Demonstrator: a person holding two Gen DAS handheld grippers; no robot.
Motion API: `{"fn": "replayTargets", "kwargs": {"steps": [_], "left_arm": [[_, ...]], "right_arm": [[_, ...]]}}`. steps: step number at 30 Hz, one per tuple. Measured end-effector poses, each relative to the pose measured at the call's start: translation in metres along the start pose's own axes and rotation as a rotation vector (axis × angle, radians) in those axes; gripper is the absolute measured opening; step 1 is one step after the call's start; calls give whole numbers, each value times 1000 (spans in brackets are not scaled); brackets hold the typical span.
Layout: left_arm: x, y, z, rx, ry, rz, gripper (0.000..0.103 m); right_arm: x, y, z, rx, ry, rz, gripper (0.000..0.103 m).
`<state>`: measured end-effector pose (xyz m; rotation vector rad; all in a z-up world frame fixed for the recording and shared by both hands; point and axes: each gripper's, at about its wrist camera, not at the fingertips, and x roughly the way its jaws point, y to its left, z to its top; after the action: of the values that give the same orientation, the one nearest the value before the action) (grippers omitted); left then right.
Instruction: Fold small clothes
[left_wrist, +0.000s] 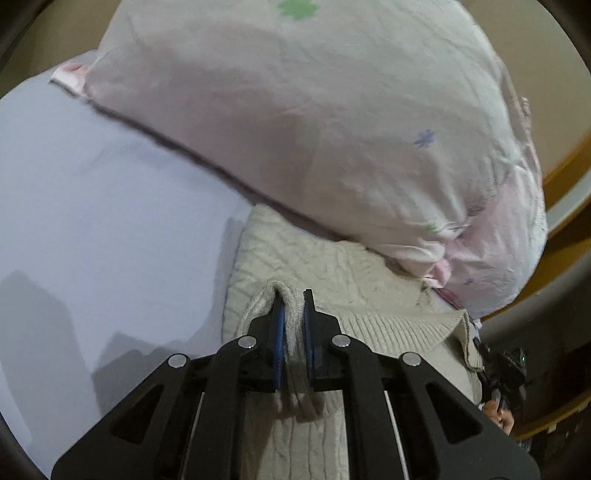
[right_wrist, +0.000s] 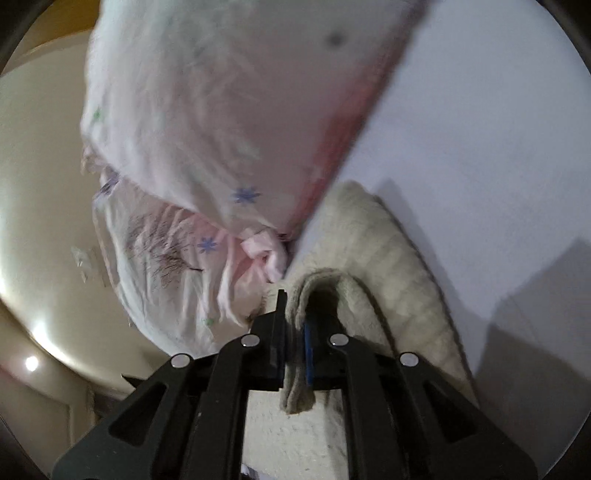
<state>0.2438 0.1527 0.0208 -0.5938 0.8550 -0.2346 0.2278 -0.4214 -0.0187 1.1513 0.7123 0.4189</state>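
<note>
A cream cable-knit sweater (left_wrist: 325, 269) lies on a pale lilac bed sheet (left_wrist: 110, 206). My left gripper (left_wrist: 293, 306) is shut on a bunched edge of the sweater, which passes between its blue pads. The ribbed hem (left_wrist: 402, 328) runs to the right of it. In the right wrist view the same sweater (right_wrist: 399, 280) spreads ahead, and my right gripper (right_wrist: 295, 310) is shut on a folded layered edge of it. The far part of the sweater is hidden under a pillow.
A large pinkish-white pillow (left_wrist: 314, 122) with small green and purple flowers lies just beyond the sweater and over its far edge; it also shows in the right wrist view (right_wrist: 207, 129). A cream floor (right_wrist: 40, 206) lies left of the bed. The sheet (right_wrist: 480, 155) stretches right.
</note>
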Motion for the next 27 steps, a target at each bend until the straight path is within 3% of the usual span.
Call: {"fn": "replayTargets", "kwargs": {"steps": [2, 5, 6, 7, 9, 10, 11, 12, 13, 14, 17, 23, 27], "left_arm": [[-4, -2, 5, 8, -16, -22, 9], [4, 6, 19, -43, -26, -3, 9], [6, 15, 23, -95, -13, -27, 9], [10, 23, 27, -158, 7, -67, 10], [10, 41, 29, -282, 32, -144, 11], [6, 45, 29, -296, 28, -159, 15], [-3, 45, 28, -286, 2, -140, 21], [-12, 45, 26, -268, -24, -107, 46], [-21, 44, 25, -255, -47, -87, 71], [-32, 44, 22, -242, -76, -73, 74], [-44, 35, 11, -170, -66, -65, 74], [-36, 15, -22, -11, 41, 1, 74], [-21, 13, -30, 6, 108, 11, 74]], "right_arm": [[3, 10, 9, -8, -30, 10, 7], [19, 9, 22, 10, -76, -64, 11], [27, 7, 27, 34, -84, -87, 23], [28, 1, 28, 75, -95, -98, 41], [27, -1, 28, 94, -115, -70, 52], [20, 3, 27, 71, -129, -61, 66], [15, 6, 27, 47, -146, -60, 73], [6, 11, 24, 10, -174, -59, 85], [0, 14, 22, -18, -186, -52, 87], [-5, 19, 19, -63, -185, -28, 87], [-11, 24, 8, -148, -149, 22, 87], [-3, 23, -5, -183, -108, -1, 87], [-1, 32, -6, -196, -114, 14, 87]]}}
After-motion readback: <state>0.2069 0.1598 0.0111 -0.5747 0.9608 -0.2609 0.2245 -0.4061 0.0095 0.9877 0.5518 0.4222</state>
